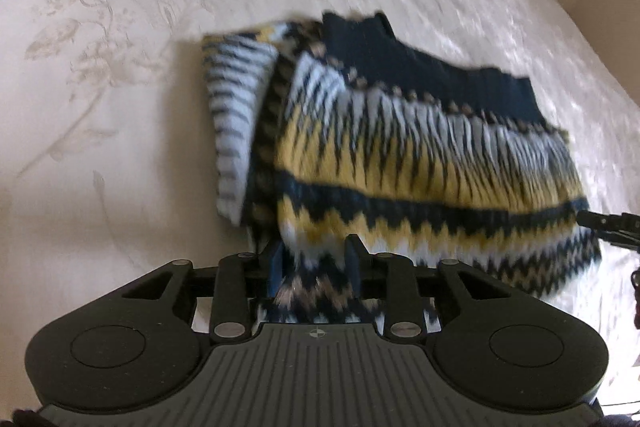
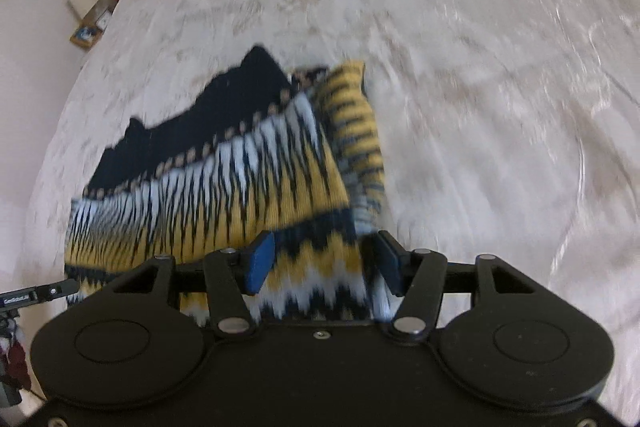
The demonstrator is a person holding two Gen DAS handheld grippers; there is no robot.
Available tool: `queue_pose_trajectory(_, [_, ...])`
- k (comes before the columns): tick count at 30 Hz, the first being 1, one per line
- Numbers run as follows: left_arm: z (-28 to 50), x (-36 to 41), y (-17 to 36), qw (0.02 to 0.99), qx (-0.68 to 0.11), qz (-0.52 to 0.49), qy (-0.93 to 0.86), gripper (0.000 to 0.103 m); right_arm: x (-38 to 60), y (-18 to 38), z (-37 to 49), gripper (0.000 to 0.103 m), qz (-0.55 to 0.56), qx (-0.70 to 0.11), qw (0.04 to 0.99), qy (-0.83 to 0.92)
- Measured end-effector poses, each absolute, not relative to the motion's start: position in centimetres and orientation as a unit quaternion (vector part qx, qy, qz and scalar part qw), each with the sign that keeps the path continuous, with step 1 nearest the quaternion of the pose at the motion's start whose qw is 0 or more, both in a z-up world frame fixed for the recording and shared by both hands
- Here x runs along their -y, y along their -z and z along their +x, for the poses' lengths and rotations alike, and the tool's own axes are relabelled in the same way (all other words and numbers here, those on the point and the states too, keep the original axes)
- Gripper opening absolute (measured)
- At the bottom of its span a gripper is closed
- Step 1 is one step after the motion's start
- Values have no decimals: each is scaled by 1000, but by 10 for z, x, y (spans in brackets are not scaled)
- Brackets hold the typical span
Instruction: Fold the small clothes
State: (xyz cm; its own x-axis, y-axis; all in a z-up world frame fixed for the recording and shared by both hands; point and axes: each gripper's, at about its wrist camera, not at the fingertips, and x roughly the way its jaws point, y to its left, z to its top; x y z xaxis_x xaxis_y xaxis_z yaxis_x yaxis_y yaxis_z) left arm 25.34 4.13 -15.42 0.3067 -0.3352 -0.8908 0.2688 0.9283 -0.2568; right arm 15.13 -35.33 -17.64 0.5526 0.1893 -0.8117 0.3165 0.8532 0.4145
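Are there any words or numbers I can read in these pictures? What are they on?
White lettering on the black bar at the left edge of the right wrist view: too blurred to read.
Small round cross mark on the left claw's grey ribbed body: a sign, no words.
Sweater, bedspread, bedside items: no readable text.

Both grippers are matte black plastic. The left gripper has a grey ribbed top plate with a tiny crosshair mark, the right gripper a plain black one. Silver pivot screws, round side discs, blue-padded fingers.
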Motion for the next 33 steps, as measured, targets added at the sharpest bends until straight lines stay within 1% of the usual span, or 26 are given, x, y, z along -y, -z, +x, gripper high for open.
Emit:
queue_pose_trajectory(5, [249, -45, 167, 792, -580, -34, 186, 33, 352, 181, 140, 62, 255, -483, 837, 26])
queue_pose_trajectory(11, [252, -45, 167, 786, -587, -45, 187, 32, 352, 177, 136, 62, 248, -482, 840, 20])
queue_pose_trajectory(19, [246, -42, 163, 799, -563, -32, 210, 31, 342, 170, 126, 62, 242, -467, 850, 27])
queue_pose_trajectory(23, [243, -42, 159, 808, -544, -42, 221, 31, 337, 166, 121, 62, 237, -460, 855, 30])
queue_pose_trajectory(25, [242, -41, 159, 810, -542, -38, 221, 31, 336, 164, 119, 59, 239, -456, 857, 28])
queue_pose_trajectory(28, [242, -46, 157, 819, -531, -48, 211, 31, 334, 161, 118, 52, 234, -453, 860, 30])
queue_pose_trajectory(29, [241, -50, 155, 825, -523, -60, 205, 31, 335, 162, 118, 47, 238, -453, 859, 29])
queue_pose_trajectory(30, [241, -54, 155, 829, -517, -69, 200, 32, 336, 162, 118, 44, 240, -455, 857, 29])
queue_pose_trajectory(33, [243, -60, 157, 835, -511, -90, 181, 34, 335, 164, 121, 44, 233, -460, 856, 27])
